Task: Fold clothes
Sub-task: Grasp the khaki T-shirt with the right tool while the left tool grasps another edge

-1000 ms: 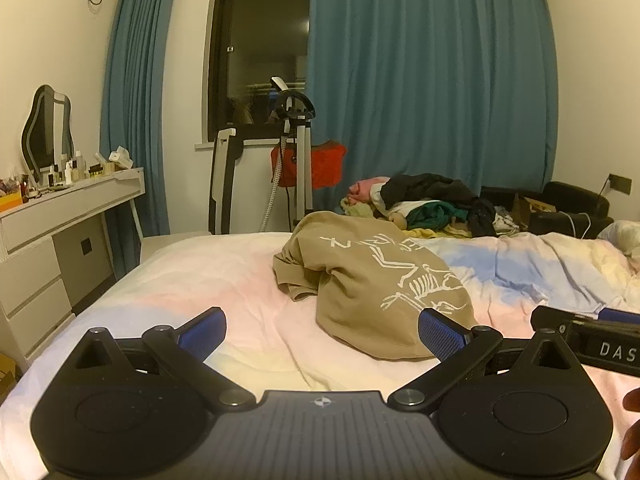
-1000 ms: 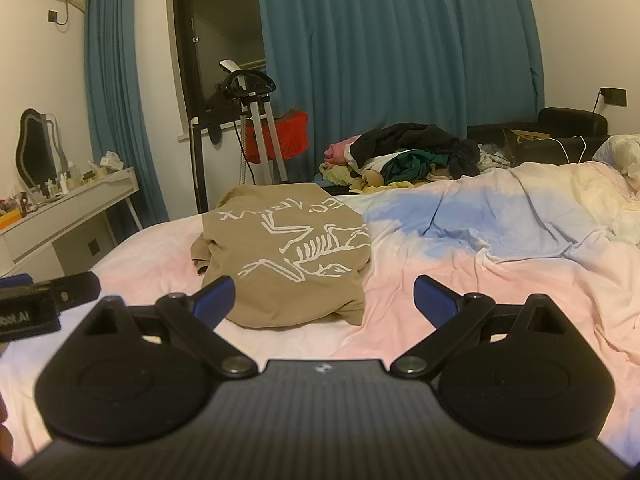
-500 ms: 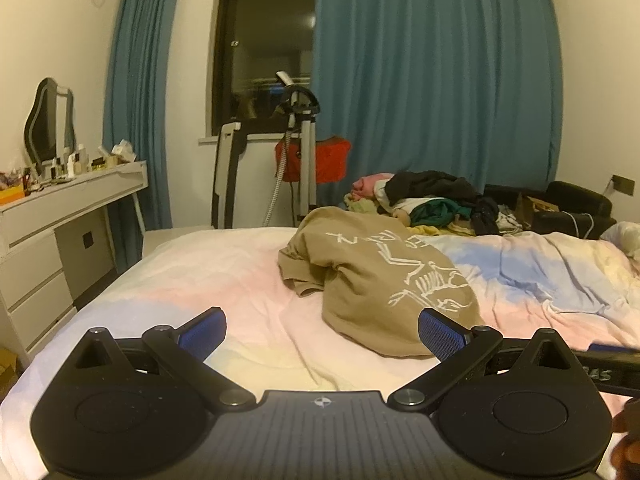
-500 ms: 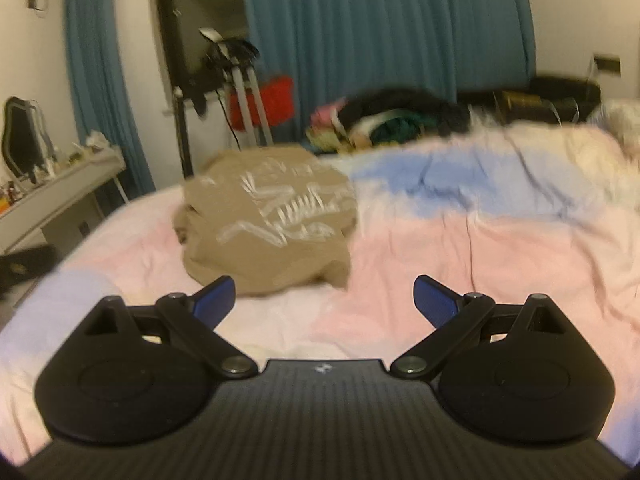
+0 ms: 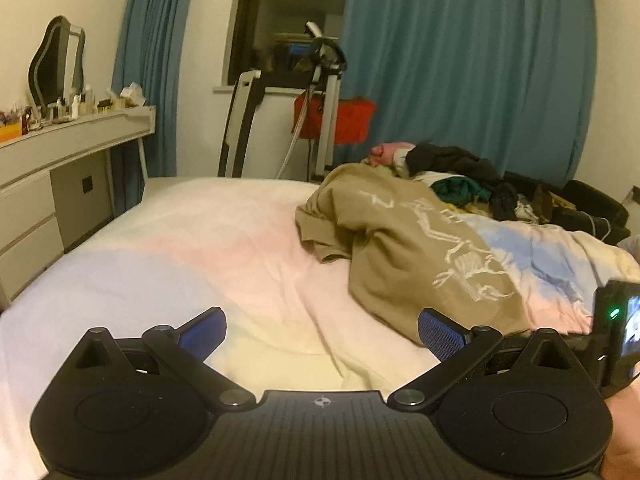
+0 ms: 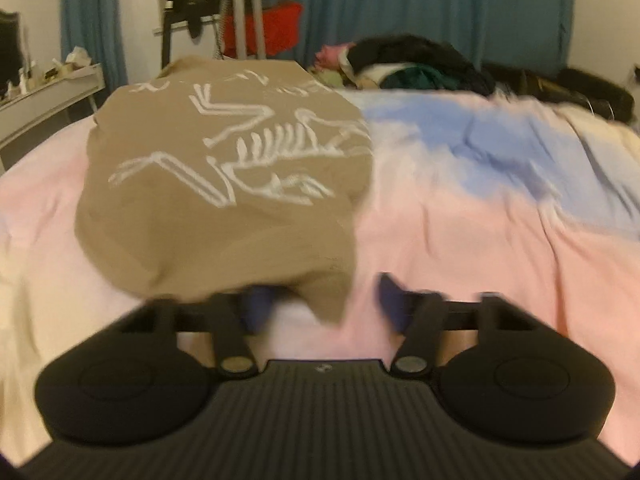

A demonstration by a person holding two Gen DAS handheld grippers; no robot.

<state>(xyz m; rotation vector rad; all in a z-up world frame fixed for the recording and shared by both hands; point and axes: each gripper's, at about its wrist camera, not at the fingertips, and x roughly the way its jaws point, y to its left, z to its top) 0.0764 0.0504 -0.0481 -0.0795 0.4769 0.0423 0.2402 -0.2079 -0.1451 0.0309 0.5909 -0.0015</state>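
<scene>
A tan sweatshirt (image 5: 404,240) with a white skeleton print lies crumpled on the pastel bed cover (image 5: 224,256). My left gripper (image 5: 322,330) is open over bare cover, just left of the shirt's near hem, holding nothing. In the blurred right wrist view, my right gripper (image 6: 324,304) is at the near edge of the sweatshirt (image 6: 224,184). Its jaws are closing with the hem corner between them. The left blue pad (image 6: 260,304) sits partly under the cloth, the right one still stands apart from it. The right gripper's body (image 5: 616,332) shows at the left view's right edge.
A heap of mixed clothes (image 5: 456,176) lies at the bed's far side before blue curtains (image 5: 472,64). A white dressing table (image 5: 60,148) with a mirror and bottles stands left. A garment steamer stand (image 5: 324,108) is by the dark window.
Both grippers moved forward and down toward the sweatshirt. The right gripper's jaws went from wide open to half closed around the shirt's near hem. The left jaws stayed open.
</scene>
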